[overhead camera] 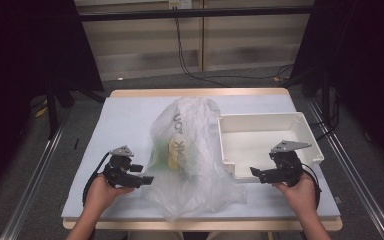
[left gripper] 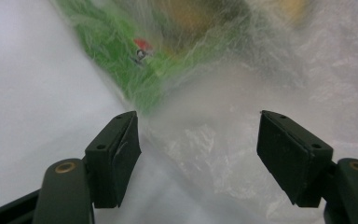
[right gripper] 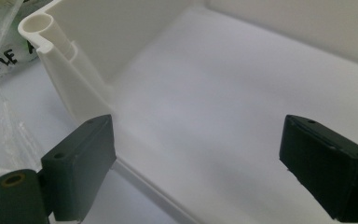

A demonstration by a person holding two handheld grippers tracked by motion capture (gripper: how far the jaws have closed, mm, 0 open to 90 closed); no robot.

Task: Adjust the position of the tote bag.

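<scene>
Both sets of jaws stand wide with nothing between them. The left gripper (overhead camera: 141,176) points at the near left flank of the bag (overhead camera: 192,150), its jaws just short of the thin plastic; through the film something green (left gripper: 121,60) and something yellowish show, too blurred to name. The right gripper (overhead camera: 258,173) hovers at the near edge of the white tray (overhead camera: 307,131), which sits just right of the bag on the worktop (overhead camera: 125,117). This looks like the approach before unpacking. Next, I'd guess, the left jaws must pinch the loose film without crushing the contents, while the right steadies the tray or comes across to help.
</scene>
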